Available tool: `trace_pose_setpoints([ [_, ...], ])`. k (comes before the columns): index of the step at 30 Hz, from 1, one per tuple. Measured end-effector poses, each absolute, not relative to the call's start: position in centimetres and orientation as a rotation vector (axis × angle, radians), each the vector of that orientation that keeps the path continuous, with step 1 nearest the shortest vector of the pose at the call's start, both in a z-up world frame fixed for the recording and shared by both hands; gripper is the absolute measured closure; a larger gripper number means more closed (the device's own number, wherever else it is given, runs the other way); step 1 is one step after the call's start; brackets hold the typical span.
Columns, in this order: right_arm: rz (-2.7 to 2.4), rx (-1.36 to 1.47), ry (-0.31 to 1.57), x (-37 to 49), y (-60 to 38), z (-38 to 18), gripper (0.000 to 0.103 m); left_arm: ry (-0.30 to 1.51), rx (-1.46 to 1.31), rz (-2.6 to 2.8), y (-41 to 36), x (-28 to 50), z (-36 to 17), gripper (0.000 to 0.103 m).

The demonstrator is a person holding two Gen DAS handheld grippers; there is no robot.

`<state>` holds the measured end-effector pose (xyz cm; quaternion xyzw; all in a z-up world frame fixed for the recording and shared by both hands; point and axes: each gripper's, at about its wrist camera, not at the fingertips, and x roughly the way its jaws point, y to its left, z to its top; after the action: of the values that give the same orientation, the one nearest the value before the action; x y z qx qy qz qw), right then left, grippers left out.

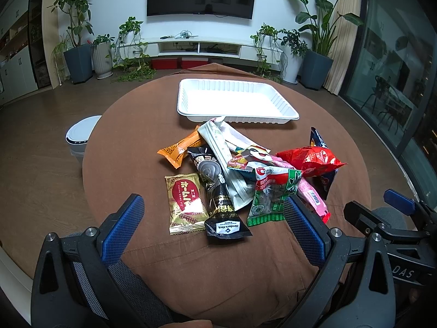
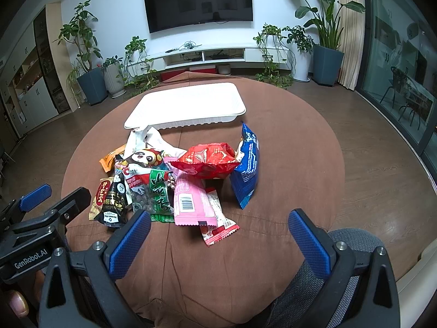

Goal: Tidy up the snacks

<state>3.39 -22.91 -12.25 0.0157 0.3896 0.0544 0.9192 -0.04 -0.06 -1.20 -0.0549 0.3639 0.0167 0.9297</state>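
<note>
A pile of snack packets lies mid-table: a gold-and-red biscuit pack [image 1: 185,203], a black pouch [image 1: 218,199], an orange bar [image 1: 180,147], a green pack [image 1: 269,191], a red bag [image 1: 308,161] [image 2: 207,160], a pink pack [image 2: 191,196] and a blue bag [image 2: 247,165]. Behind it stands an empty white tray [image 1: 235,99] [image 2: 188,105]. My left gripper [image 1: 215,232] is open and empty, just in front of the pile. My right gripper [image 2: 220,243] is open and empty, near the pink pack's front end.
The round table wears a brown cloth [image 1: 207,268] [image 2: 286,142]. A white bin [image 1: 80,136] stands on the floor to the left. Potted plants and a TV cabinet [image 1: 196,46] line the far wall. A glass door [image 2: 404,82] is at right.
</note>
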Motion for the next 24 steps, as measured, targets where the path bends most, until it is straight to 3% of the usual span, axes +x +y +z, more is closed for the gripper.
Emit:
trace_pose_setpoints([
  [24, 0.114, 0.035, 0.808, 3.0, -22.7, -13.5, 0.000, 0.757, -0.093, 0.037, 0.0, -0.3, -1.9, 0.000],
])
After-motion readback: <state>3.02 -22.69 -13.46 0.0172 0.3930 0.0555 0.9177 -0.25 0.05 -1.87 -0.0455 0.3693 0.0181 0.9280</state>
